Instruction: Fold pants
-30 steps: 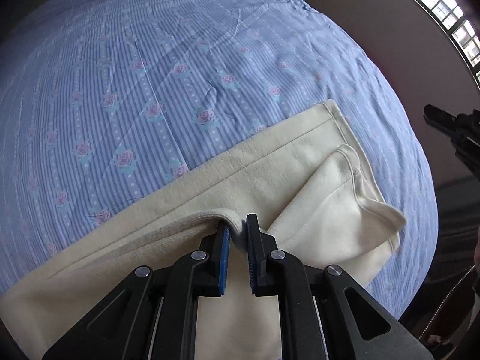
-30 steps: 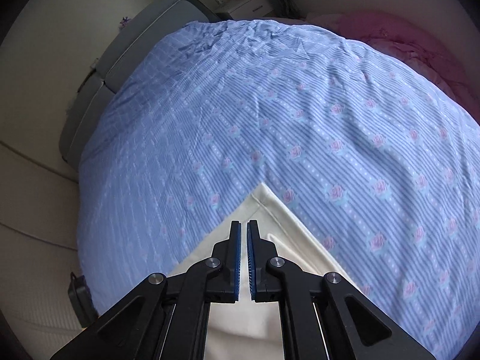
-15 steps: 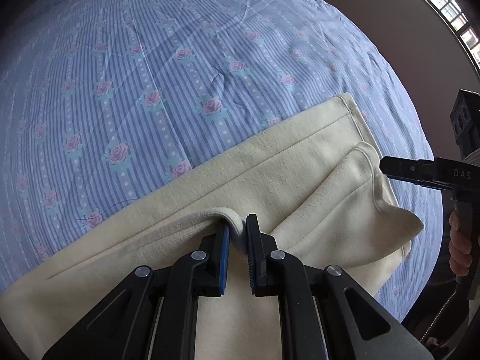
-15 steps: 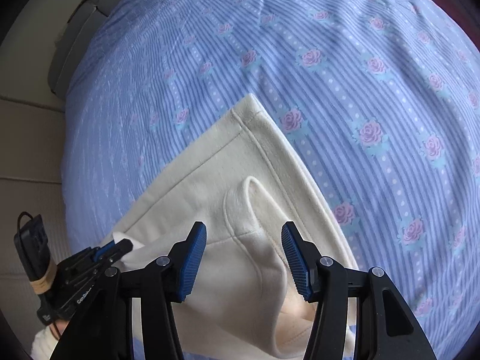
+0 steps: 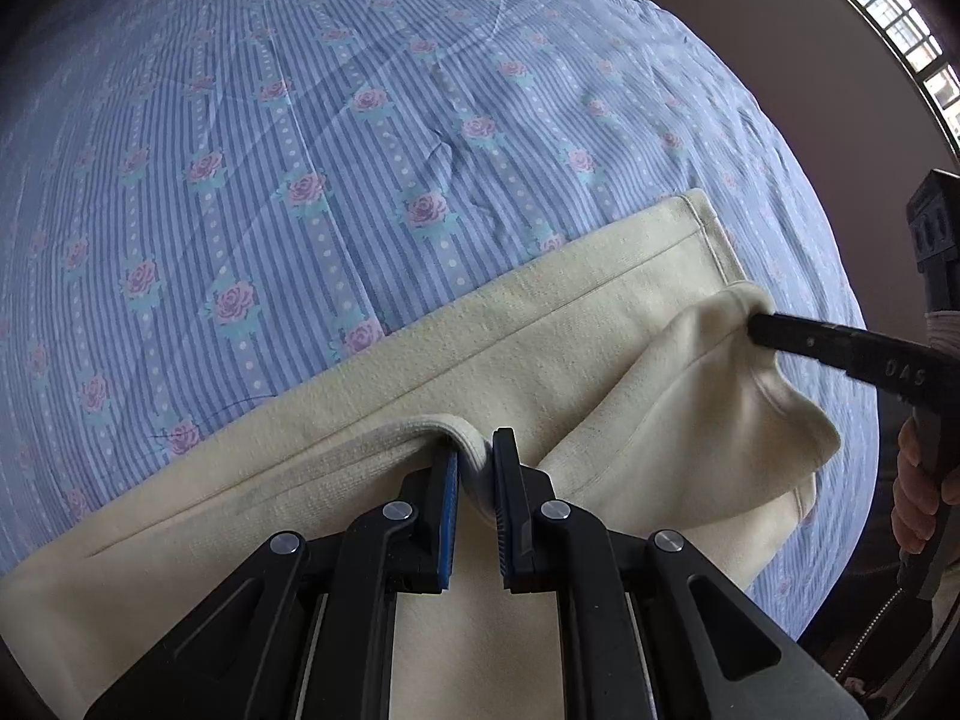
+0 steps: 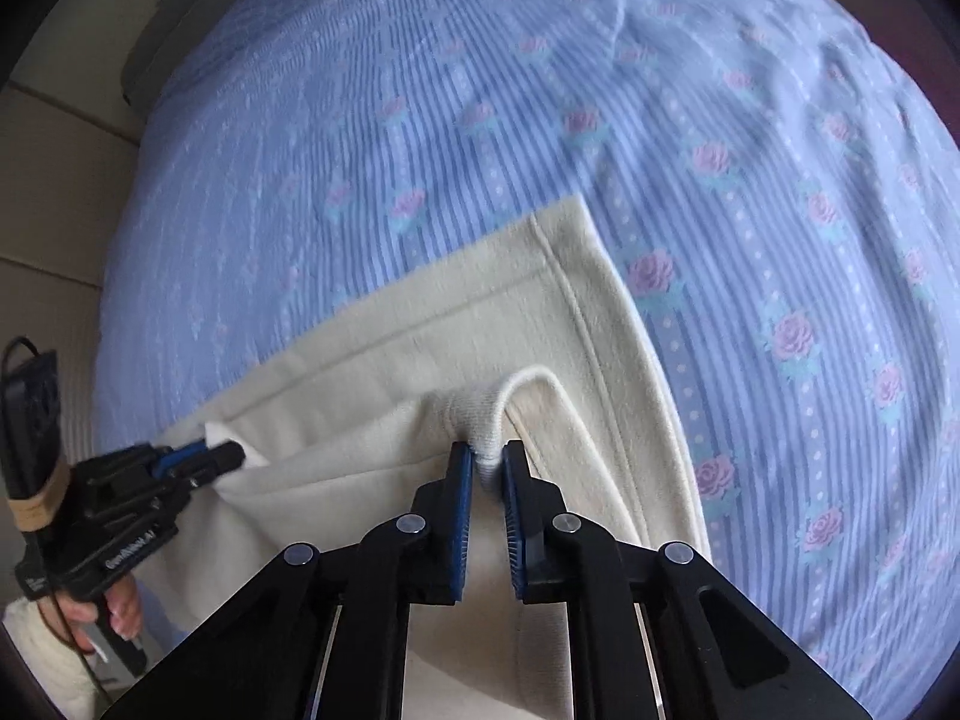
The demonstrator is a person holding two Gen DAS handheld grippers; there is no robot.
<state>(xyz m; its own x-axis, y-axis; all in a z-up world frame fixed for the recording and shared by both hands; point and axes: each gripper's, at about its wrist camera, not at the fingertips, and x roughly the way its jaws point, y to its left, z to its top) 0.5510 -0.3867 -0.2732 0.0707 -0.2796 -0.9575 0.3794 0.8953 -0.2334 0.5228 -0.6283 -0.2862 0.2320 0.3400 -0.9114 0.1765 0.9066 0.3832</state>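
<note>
Cream pants [image 5: 540,336] lie on a bed with a blue striped rose-print sheet [image 5: 300,150]. My left gripper [image 5: 475,456] is shut on a ribbed edge of the pants, lifting a small fold. My right gripper [image 6: 487,457] is shut on the hem of the folded-over upper leg [image 6: 528,384]. In the left wrist view the right gripper [image 5: 759,324] pinches that hem at the right. In the right wrist view the left gripper [image 6: 231,455] pinches the pants [image 6: 420,348] at the left.
The sheet [image 6: 540,120] stretches far beyond the pants. A wall and a window [image 5: 888,18] lie past the bed's right edge. The floor [image 6: 54,210] shows at the left in the right wrist view.
My right gripper moved down onto the upper leg's hem and closed on it; it was open half a second ago. My left gripper stays shut on the pants.
</note>
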